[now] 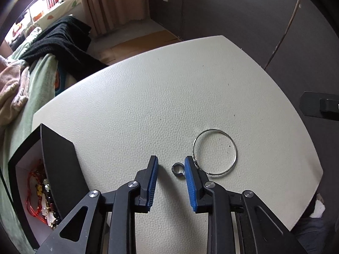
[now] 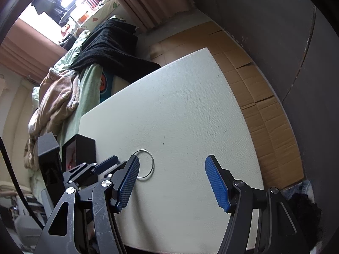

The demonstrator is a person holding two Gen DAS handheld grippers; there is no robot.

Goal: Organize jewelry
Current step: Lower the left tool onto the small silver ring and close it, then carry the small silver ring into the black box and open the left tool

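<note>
The left gripper (image 1: 171, 165) stands partly open with nothing held, its blue pads straddling a small metal ring (image 1: 177, 169) that lies flat on the table (image 1: 169, 84). The ring sits off-centre in the gap, close against the right-hand pad and perhaps touching it; the other pad is well clear. To take it cleanly, I judge the gripper should shift slightly toward the ring's side so the ring is centred, lower until the pad tips are at the table surface, then close slowly; a ring this low could easily skid or flip out if pinched from one side.

Just beyond the ring, on its far-right side, lies a thin silver bangle (image 1: 215, 152), whose near edge passes under or right beside the same pad. Closing could drag it along, so the pads should stay off its wire.

On the opposite side of the ring, at the table's left edge, stands an open black jewelry box (image 1: 57, 165) with red cord and beads inside, the likely destination.

The right gripper (image 2: 172, 165) hovers wide open and empty over bare table, to the right of the bangle (image 2: 146, 165).
</note>
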